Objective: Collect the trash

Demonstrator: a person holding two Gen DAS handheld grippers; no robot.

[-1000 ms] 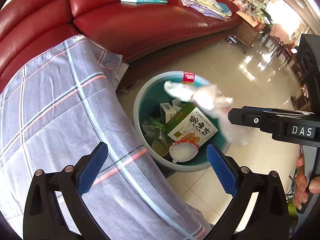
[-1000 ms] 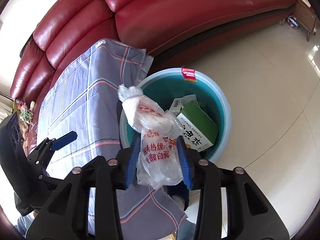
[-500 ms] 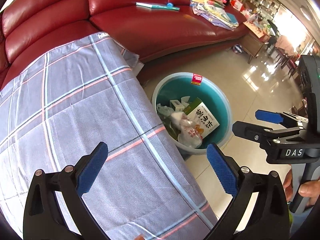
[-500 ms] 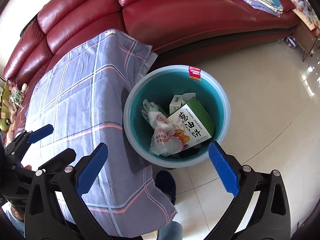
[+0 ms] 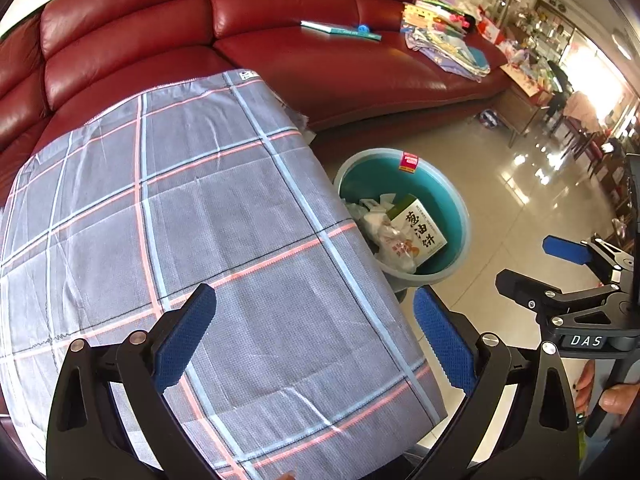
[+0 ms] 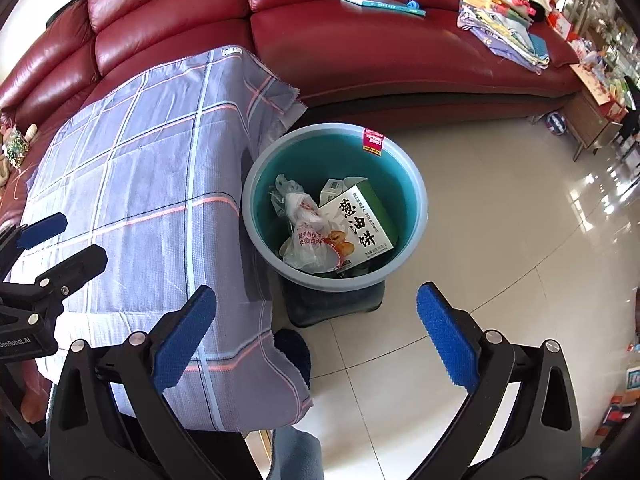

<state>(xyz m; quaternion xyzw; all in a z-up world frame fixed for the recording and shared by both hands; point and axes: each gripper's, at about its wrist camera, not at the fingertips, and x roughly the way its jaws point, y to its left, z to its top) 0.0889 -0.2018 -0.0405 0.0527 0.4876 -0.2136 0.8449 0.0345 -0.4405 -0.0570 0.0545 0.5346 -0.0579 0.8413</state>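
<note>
The green-and-white box (image 6: 362, 228) lying in the teal bin (image 6: 416, 216) reads 葱油饼 in big black characters. The right gripper (image 5: 560, 268) carries a plate marked DAS, and the left gripper (image 6: 52, 248) bears GenRobot.AI. The plastic bag's (image 6: 308, 236) red print is too small to read.

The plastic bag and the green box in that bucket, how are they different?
The plastic bag is crumpled, translucent white with red print; the green box is rigid, with big black characters. The bag lies on the side nearer the cloth, the box leans tilted beside it. Both are inside the teal bucket.
</note>
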